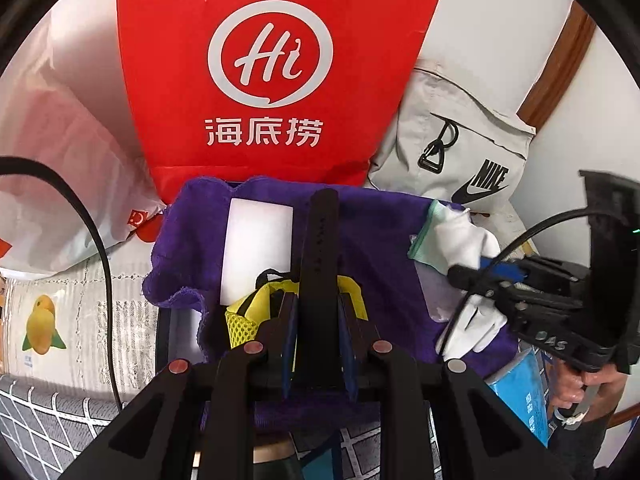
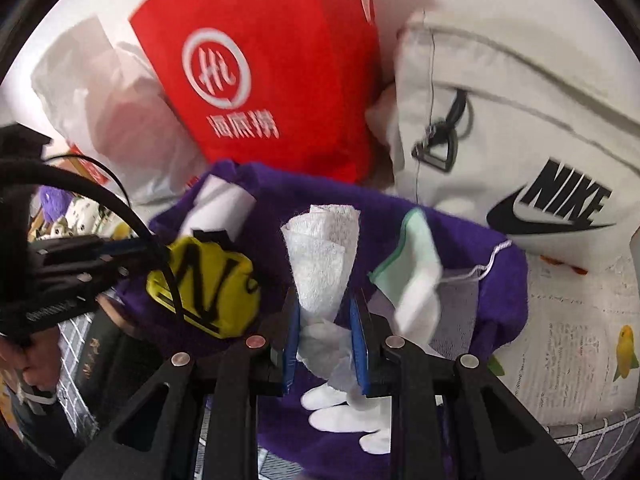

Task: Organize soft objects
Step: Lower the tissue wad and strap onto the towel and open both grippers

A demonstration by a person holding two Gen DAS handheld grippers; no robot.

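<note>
Jaws of the right gripper (image 2: 325, 332) are clenched on a white glove (image 2: 320, 268); a black strap (image 1: 318, 280) is gripped lengthwise in the left gripper (image 1: 318, 344). Both are held above the purple towel (image 2: 304, 200), the bags beyond.

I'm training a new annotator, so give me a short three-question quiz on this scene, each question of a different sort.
1. True or false: the left hand-held gripper is shut on a black strap.
2. What does the right hand-held gripper hold? A: a white glove. B: a yellow pouch. C: a red bag.
3. Fill in: the towel under the objects is ____.
Key: 1 true; 2 A; 3 purple.
</note>
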